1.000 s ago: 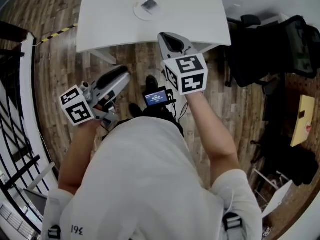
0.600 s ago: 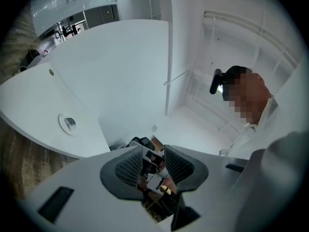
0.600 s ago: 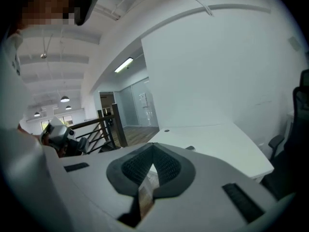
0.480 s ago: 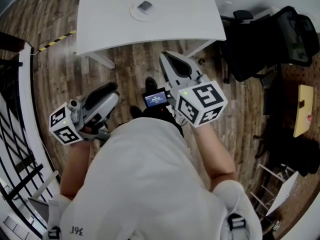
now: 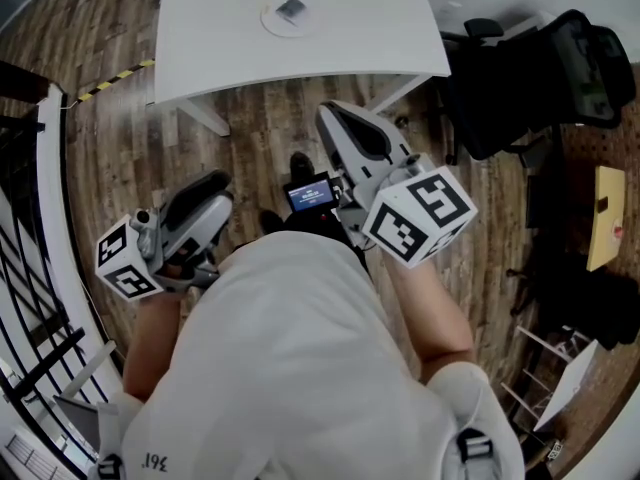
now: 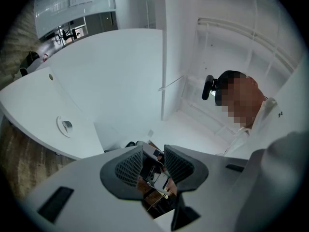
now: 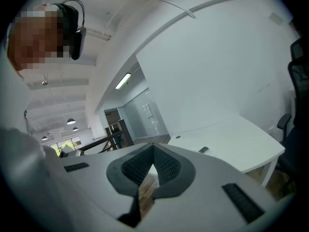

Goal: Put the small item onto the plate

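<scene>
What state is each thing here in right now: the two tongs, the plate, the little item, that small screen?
Left tongs: open, nothing between them.
Right tongs: shut, empty.
Plate: flat on the white table.
Small item: lying on the plate.
Small screen: lit.
</scene>
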{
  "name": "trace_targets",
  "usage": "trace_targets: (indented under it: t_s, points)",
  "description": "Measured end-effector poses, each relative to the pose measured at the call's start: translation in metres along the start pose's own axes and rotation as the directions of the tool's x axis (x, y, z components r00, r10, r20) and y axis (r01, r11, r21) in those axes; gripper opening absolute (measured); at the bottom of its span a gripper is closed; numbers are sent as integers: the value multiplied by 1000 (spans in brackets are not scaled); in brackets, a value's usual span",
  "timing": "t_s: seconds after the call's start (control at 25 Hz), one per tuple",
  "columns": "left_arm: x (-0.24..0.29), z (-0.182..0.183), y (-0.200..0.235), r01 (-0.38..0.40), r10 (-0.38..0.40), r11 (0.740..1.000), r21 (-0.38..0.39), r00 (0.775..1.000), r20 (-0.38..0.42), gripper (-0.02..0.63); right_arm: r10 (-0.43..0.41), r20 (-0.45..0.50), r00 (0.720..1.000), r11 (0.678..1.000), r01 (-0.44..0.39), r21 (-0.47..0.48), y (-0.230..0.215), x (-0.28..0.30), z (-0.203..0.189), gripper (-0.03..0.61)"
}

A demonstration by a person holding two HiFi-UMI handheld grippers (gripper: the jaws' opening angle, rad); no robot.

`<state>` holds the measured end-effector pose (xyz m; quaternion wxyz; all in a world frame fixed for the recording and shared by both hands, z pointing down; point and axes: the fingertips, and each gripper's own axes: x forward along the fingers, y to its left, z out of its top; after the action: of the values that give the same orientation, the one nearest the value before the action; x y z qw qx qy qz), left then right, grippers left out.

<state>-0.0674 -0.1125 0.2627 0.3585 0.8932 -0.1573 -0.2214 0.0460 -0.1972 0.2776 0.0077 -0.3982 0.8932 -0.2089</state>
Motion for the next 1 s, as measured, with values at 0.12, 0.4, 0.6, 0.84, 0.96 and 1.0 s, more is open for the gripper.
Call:
trace_targets:
  t_s: [0.12,0.4,0.6,0.84,0.96,1.0]
  points:
    - [0,-4,-3,14,-14,1000,-9,1000,-15,143,-6,0,1000,1000,6,6,3,-2,-1,2]
    - [-3,-16,-6,24,-25,999,-37,999,-44,143,-20,-7,1000,1000,20,13,6,-8,-10,2]
    - [-6,-16,-5,27,-29,999,-39,998,-50,143,-14,-11,1000,1000,14,10,11,-4,-11,2]
    - [-7,-13,-2,27,-29,999,-40,999,-41,143,-5,-26,1000,1000,5,3,13,4,-14,2]
    - [-7,-12,-3,27,-28,999,-41,999,-37,143,-2,-37,999,1000,2,-5,15,6,-16,2]
    - [-7,-12,-3,26,-28,999,-40,999,-37,143,-2,-40,999,1000,1,-7,15,6,-16,2]
